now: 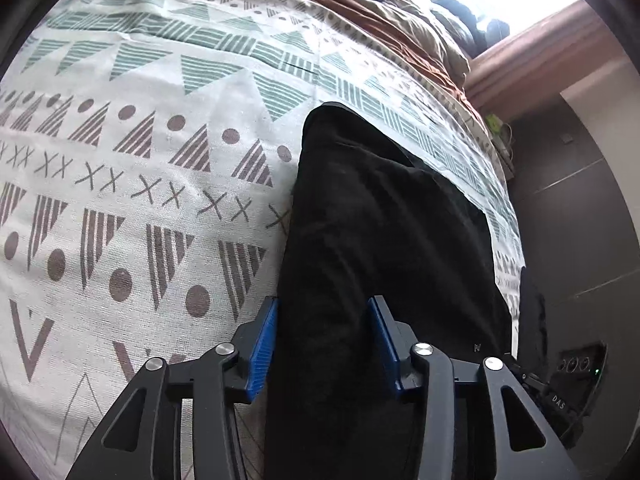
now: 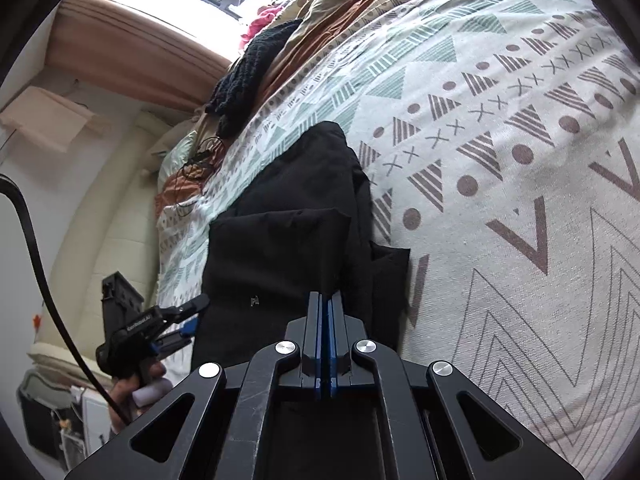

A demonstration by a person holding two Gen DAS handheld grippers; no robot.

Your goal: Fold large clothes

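Black garment [image 1: 380, 240] lies part-folded on the bed [image 1: 120, 200]. My right claw [image 2: 329, 300] pinches its near edge; left claw [image 1: 324, 308] straddles cloth, unclamped. I'd clamp left, then lift both evenly.

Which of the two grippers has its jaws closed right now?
The right gripper: its blue pads meet, pinched at the edge of the black garment. The left gripper differs, with a clear gap between its pads as it straddles the cloth.
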